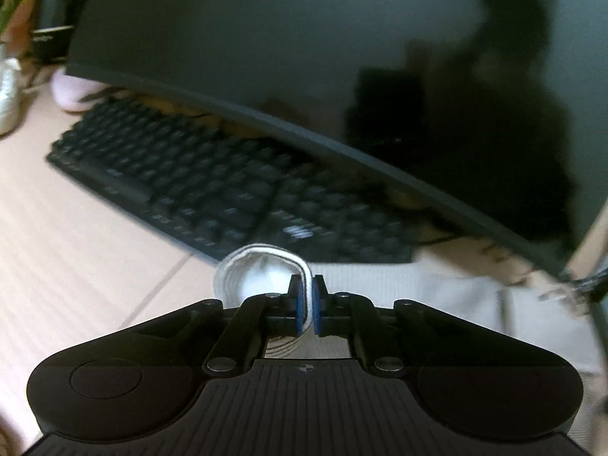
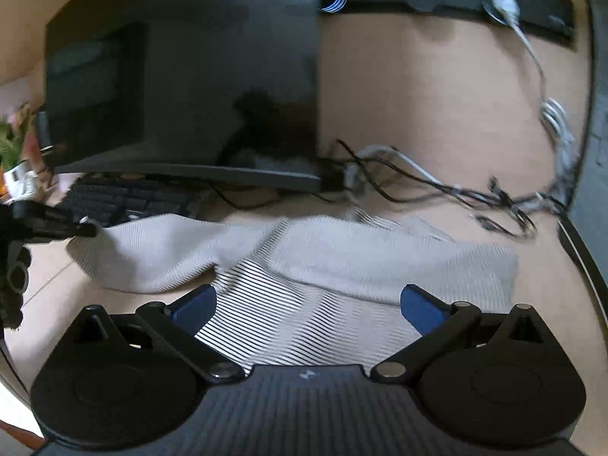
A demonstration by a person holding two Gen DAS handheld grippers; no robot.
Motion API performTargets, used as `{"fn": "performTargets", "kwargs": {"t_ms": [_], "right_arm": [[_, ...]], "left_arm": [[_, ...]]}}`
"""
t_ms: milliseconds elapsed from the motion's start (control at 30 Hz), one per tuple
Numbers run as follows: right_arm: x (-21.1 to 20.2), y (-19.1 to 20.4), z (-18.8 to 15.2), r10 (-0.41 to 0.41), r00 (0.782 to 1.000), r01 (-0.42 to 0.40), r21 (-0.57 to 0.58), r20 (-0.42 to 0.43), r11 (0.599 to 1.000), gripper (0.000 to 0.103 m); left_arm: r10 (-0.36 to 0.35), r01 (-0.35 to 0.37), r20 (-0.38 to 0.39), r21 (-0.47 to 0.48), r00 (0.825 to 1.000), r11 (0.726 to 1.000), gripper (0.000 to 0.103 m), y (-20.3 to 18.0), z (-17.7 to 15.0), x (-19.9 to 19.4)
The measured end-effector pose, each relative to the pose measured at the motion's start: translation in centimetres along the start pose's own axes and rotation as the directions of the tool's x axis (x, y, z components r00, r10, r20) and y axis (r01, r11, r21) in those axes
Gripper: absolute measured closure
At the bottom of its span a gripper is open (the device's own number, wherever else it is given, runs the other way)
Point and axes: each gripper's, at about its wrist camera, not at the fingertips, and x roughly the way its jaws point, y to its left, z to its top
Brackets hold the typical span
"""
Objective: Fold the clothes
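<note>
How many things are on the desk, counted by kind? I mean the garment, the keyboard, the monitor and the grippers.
Garments: 1, the beige sweater, its cuff pinched by the left gripper.
Keyboards: 1, the black keyboard.
Monitors: 1, the dark monitor.
Grippers: 2, left shut, right gripper open.
Total: 5.

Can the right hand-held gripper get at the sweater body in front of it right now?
Probably yes. The right hand-held gripper is open, and the sweater lies between its fingers with nothing on top of it. The cables lie behind.
</note>
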Motion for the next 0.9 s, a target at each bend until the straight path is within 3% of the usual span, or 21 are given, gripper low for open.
{"fn": "performTargets", "kwargs": {"t_ms": [100, 233, 300, 367, 533, 767, 833, 900], "right_arm": [[-0.1, 2.3, 0.6, 0.035, 0.997, -0.029, -0.097, 0.063, 0.995, 0.001], [-0.3, 4.3, 2.2, 0.161, 0.98, -0.143, -0.149, 0.116, 0.978, 0.033], [-0.6, 4.1, 3.3, 0.227, 0.964, -0.214, -0.106, 0.137, 0.971, 0.035], [-1.1, 3.8, 4.1, 0.236, 0.957, -0.222, -0.096, 0.17, 0.97, 0.035], [-2.7, 0.8, 3.1, 0.145, 0.969, -0.136, -0.057, 0.198, 0.989, 0.03], [-3.4, -5.8, -0.8, -0.03, 0.992, 0.007, 0.185, 0.12, 0.983, 0.027], [-3.4, -7.4, -1.7, -0.065, 0.994, 0.04, 0.254, 0.091, 0.966, 0.027], [-3.3, -8.8, -2.4, -0.089, 0.994, 0.064, 0.307, 0.067, 0.949, 0.027]], "left_arm": [[-0.102, 0.101, 0.014, 0.066, 0.995, 0.993, 0.097, -3.2, 1.0, -1.4], [-0.238, 0.232, 0.022, 0.155, 0.971, 0.96, 0.097, -7.4, 2.4, -3.2], [-0.304, 0.294, 0.021, 0.199, 0.952, 0.935, 0.097, -9.5, 3.1, -4.2], [-0.352, 0.342, 0.001, 0.24, 0.936, 0.908, 0.097, -12.0, 3.0, -4.1], [-0.442, 0.442, -0.081, 0.332, 0.893, 0.833, 0.097, -18.9, 2.0, -2.6], [-0.542, 0.573, -0.207, 0.426, 0.815, 0.7, 0.094, -28.4, 0.6, -0.4], [-0.568, 0.611, -0.233, 0.385, 0.789, 0.691, 0.089, -29.4, 0.2, 0.0], [-0.582, 0.626, -0.236, 0.363, 0.778, 0.69, 0.08, -29.8, 0.1, 0.2]]}}
